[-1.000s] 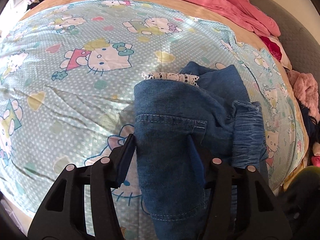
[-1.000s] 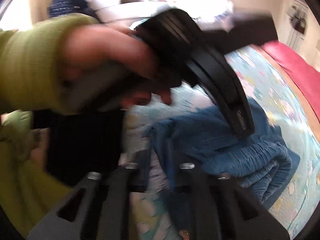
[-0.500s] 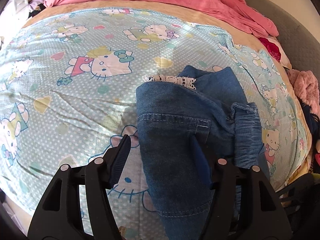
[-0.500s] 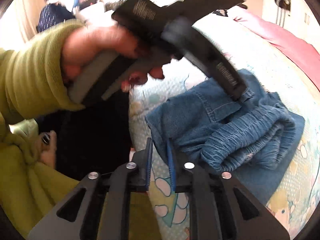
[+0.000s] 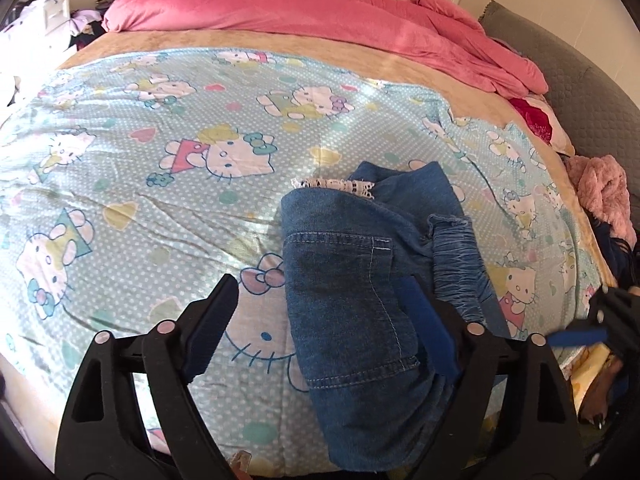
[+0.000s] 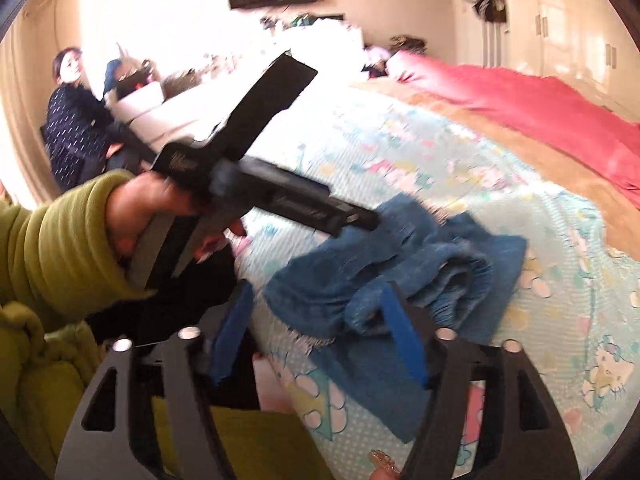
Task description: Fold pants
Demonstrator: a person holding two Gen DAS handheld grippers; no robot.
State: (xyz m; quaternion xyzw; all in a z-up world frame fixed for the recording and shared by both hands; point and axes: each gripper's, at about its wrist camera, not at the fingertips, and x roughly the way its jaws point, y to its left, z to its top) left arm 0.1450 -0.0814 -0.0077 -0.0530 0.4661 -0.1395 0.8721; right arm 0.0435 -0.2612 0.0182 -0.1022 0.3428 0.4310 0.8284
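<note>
Spread over the bed, a pale blue cartoon-cat printed sheet (image 5: 168,184) carries the blue denim pants (image 5: 360,304), bundled into a folded stack near its front edge. Both jaws of the left gripper (image 5: 320,324) are seen spread wide, nothing grasped; the right gripper (image 6: 320,332) is likewise released. Folding is judged nearly finished. Next, the rumpled elastic waistband (image 6: 452,280) would need to be squared and pressed flat.
</note>
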